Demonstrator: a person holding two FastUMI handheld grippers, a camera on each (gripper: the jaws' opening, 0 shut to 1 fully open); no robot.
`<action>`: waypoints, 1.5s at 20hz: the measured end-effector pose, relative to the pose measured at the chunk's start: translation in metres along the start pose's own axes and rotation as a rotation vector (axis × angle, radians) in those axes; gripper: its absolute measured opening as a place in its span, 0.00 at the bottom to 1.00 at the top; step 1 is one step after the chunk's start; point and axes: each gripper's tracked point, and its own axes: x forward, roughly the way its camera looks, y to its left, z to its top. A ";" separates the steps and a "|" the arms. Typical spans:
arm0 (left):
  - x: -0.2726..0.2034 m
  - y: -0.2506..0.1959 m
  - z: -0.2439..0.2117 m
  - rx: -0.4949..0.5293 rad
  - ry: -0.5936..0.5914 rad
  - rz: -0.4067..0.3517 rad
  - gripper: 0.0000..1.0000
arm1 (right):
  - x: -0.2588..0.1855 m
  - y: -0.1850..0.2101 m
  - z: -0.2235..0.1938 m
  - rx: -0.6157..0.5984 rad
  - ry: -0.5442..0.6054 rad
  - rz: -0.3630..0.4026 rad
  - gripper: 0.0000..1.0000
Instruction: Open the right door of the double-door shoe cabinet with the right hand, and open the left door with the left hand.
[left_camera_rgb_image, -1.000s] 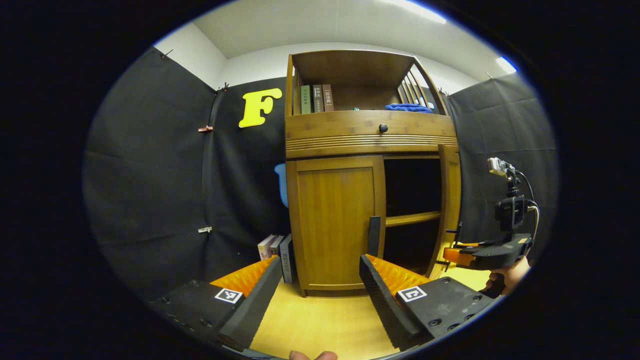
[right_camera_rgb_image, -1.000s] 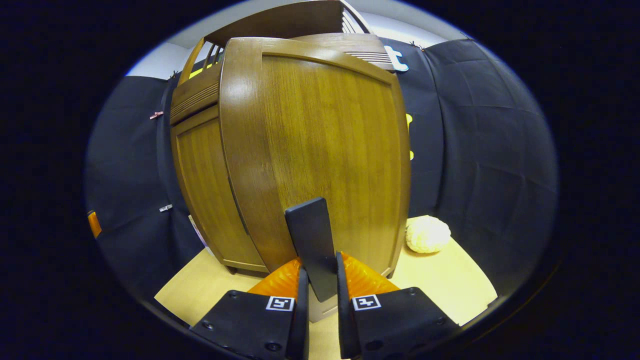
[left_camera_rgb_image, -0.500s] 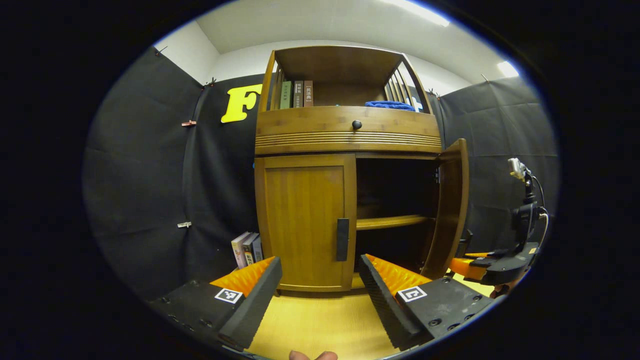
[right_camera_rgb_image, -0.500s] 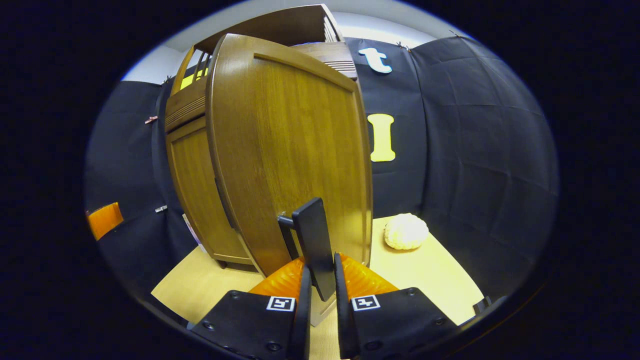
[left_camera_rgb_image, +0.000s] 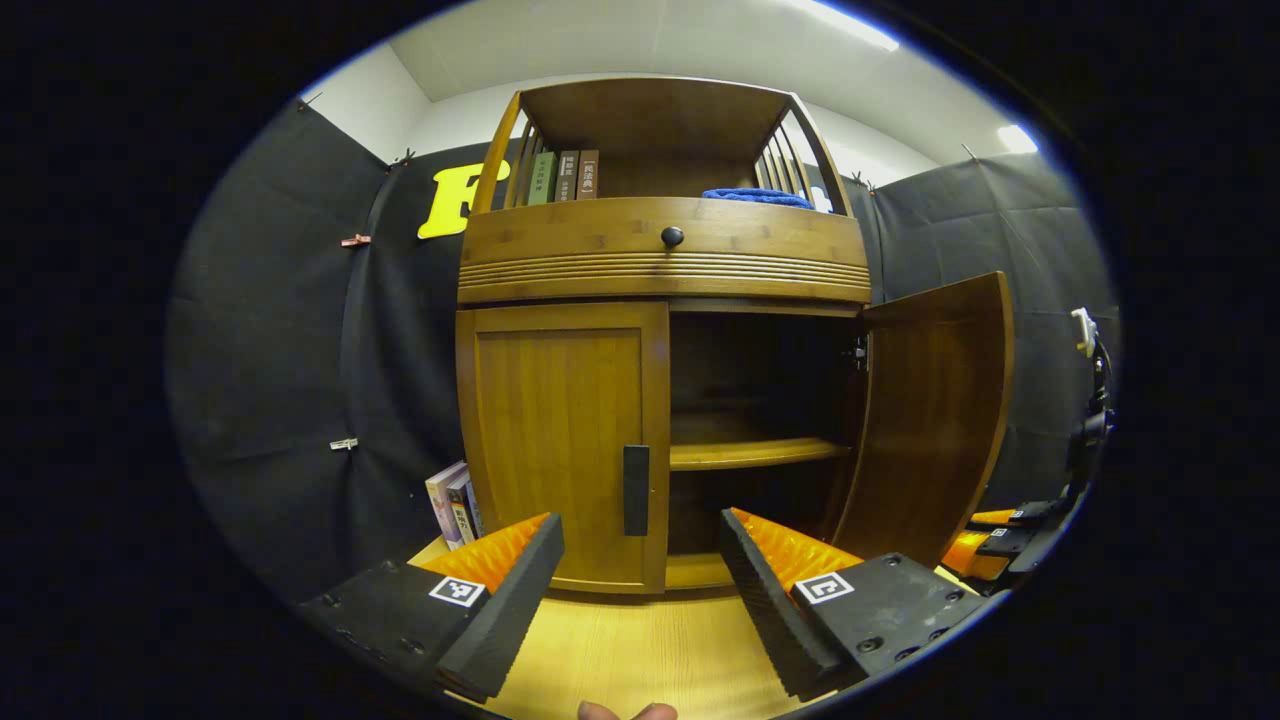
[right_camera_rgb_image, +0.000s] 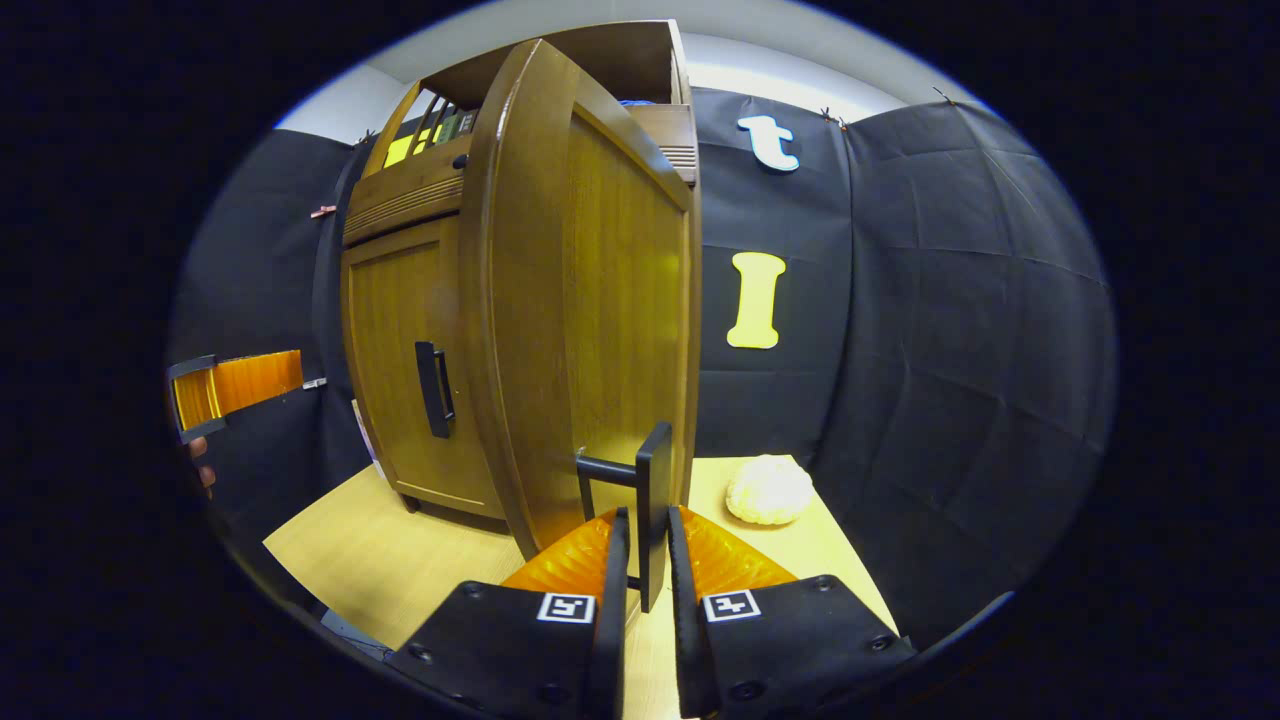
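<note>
Shoe cabinet (left_camera_rgb_image: 660, 260) stands on the wooden floor (left_camera_rgb_image: 640, 650); right door (left_camera_rgb_image: 930, 420) swung wide open, shelf (left_camera_rgb_image: 750, 453) inside; left door (left_camera_rgb_image: 560, 450) closed w/ black handle (left_camera_rgb_image: 635, 490); right gripper (right_camera_rgb_image: 640, 560) clamped on right door's handle (right_camera_rgb_image: 655, 510), both fingers pressing it; left gripper (left_camera_rgb_image: 640, 560) wide open, holding nothing, in front of left door, apart from its handle; white lumpy ball (right_camera_rgb_image: 768, 490) on floor beside cabinet.

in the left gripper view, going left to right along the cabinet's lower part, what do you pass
books on the floor → closed left door → left door handle → open compartment with shelf → open right door → right tool
</note>
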 end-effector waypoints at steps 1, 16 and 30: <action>0.002 -0.004 0.001 0.006 0.002 -0.001 0.96 | 0.000 -0.005 -0.001 0.006 -0.001 -0.003 0.23; 0.043 -0.045 0.000 0.032 0.000 -0.010 0.96 | 0.003 -0.034 0.004 0.102 -0.005 -0.016 0.21; 0.151 0.003 -0.030 0.025 0.008 0.041 0.96 | -0.030 -0.086 0.020 0.008 -0.160 -0.207 1.00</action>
